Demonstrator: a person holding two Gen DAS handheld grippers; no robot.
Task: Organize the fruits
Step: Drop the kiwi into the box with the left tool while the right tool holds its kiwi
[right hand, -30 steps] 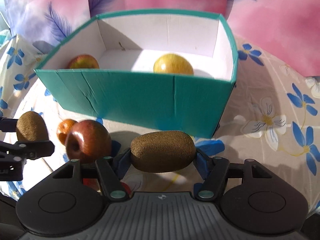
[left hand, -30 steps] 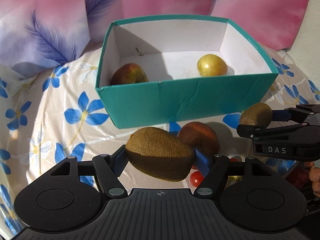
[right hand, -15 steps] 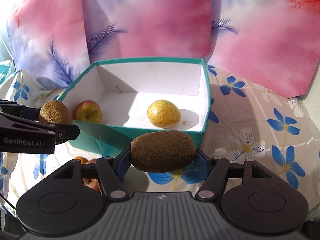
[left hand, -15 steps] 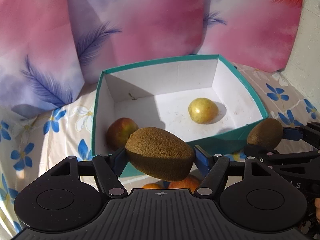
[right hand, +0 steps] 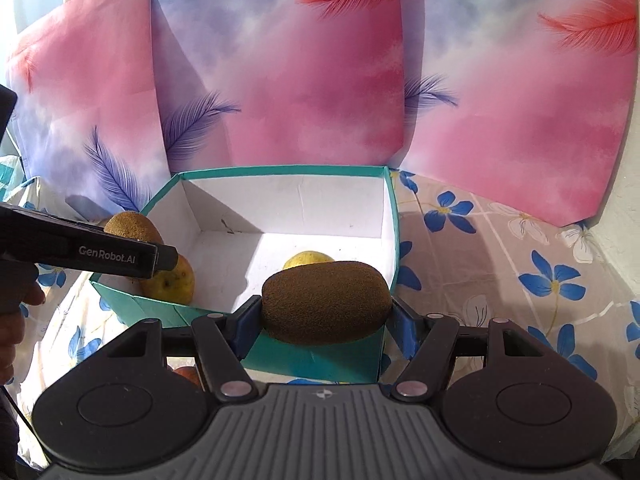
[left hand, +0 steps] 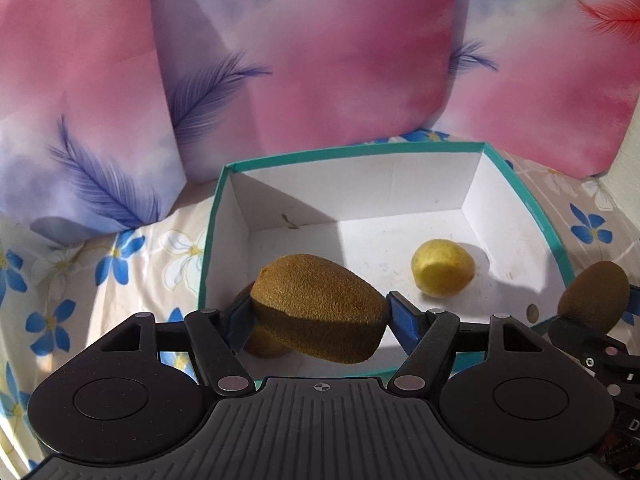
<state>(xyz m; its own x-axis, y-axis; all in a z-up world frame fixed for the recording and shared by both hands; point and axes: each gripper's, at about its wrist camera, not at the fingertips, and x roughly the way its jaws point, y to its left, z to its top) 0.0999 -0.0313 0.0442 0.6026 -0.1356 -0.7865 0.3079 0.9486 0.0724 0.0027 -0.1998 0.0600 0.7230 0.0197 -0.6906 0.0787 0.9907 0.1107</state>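
- Left gripper (left hand: 320, 316): jaws clamped on a kiwi (left hand: 320, 312) by its two ends, hanging above the near-left corner of the teal box (left hand: 556, 240), probably so it can be let go inside.
- Apple (right hand: 172, 280): lies in the box's near-left corner, under that kiwi.
- Yellow fruit (left hand: 444, 268): lies on the box floor, right of the middle.
- Right gripper (right hand: 326, 316): jaws clamped lengthwise on a second kiwi (right hand: 326, 304), above the box's near-right wall, not yet over its floor.

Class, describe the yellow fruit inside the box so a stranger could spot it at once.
Find the teal cardboard box with white inner walls, before the pink feathered backdrop. On its sunlit floor lies the smooth round yellow fruit, alone. Unlike the fuzzy brown kiwis held in grippers, it is bare-skinned and pale.
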